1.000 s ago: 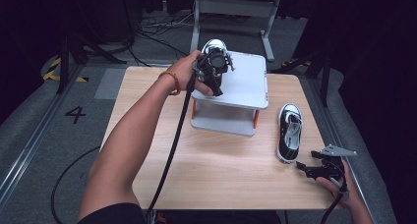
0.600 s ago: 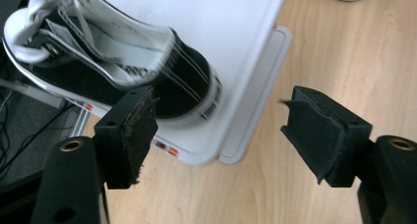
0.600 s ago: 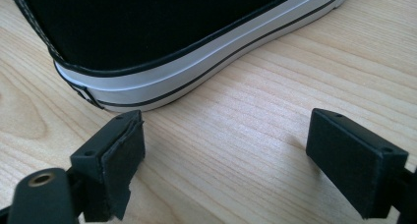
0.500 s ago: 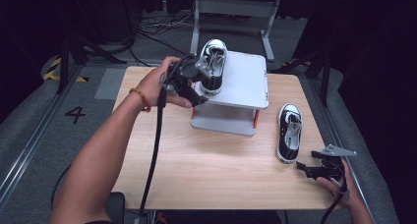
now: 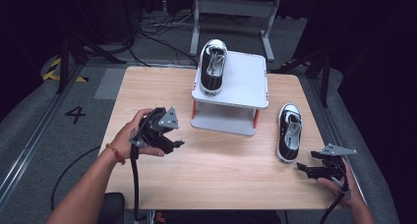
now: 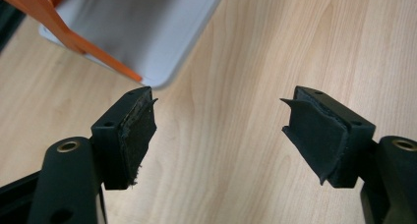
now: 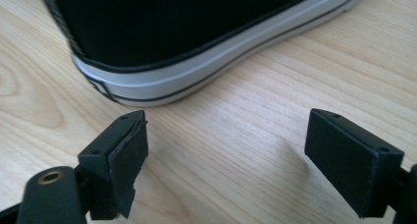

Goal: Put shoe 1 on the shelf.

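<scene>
One black-and-white sneaker [image 5: 213, 68] lies on top of the small grey two-level rack [image 5: 244, 84] at the table's middle back. Its twin [image 5: 288, 133] lies on the wooden table [image 5: 221, 165] to the right of the rack, and its heel and white sole [image 7: 196, 57] sit just beyond my right gripper's jaws. My left gripper [image 5: 178, 144] is held open and empty over the table, left of the rack's front; the rack's grey lower shelf [image 6: 133, 32] and orange leg [image 6: 74, 35] lie ahead of it [image 6: 219, 130]. My right gripper [image 5: 301, 168] rests open near the front right corner [image 7: 226, 150].
The table's front right edge is close to my right hand. Cables trail off the front edge from both grippers. Beyond the table are a grey floor with a painted 4 [image 5: 74, 114], loose cables and a metal stand [image 5: 231, 8].
My left gripper let go of the sneaker on the rack's top and drew back toward the front left of the table, now open and empty. The right gripper stayed put.
</scene>
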`<state>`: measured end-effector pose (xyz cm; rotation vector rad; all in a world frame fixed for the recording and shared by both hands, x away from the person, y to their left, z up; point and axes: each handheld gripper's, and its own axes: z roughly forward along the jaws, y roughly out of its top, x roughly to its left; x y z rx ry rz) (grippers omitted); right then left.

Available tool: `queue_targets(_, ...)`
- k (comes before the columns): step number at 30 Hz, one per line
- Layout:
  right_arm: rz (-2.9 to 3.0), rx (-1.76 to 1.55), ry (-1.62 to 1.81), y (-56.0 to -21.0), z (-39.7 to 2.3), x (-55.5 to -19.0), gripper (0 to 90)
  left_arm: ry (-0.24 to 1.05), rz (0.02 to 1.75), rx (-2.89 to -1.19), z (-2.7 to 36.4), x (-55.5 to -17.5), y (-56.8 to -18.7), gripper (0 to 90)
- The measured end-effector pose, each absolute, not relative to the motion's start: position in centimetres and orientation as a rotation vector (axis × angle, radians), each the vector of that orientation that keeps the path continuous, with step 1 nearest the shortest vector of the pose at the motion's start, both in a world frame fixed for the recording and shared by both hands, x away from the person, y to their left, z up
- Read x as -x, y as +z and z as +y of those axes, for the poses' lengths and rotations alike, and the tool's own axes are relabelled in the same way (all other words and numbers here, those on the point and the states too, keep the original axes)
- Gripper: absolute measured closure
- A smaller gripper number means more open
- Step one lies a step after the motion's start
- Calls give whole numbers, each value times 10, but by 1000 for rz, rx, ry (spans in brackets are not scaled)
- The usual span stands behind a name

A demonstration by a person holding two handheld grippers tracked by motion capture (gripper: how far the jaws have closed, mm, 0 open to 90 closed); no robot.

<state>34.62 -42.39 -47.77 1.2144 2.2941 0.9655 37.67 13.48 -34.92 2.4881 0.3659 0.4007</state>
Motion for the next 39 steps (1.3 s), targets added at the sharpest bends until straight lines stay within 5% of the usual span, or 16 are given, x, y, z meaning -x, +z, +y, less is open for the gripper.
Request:
queue_targets(17,2456,-877,941,-416,-392,-343,313,164,575,-2385,166,-355,-470,232)
queue_targets(39,2799,-635,521,-408,-340,-391,358,229,623,-2315,179,-353,-483,183)
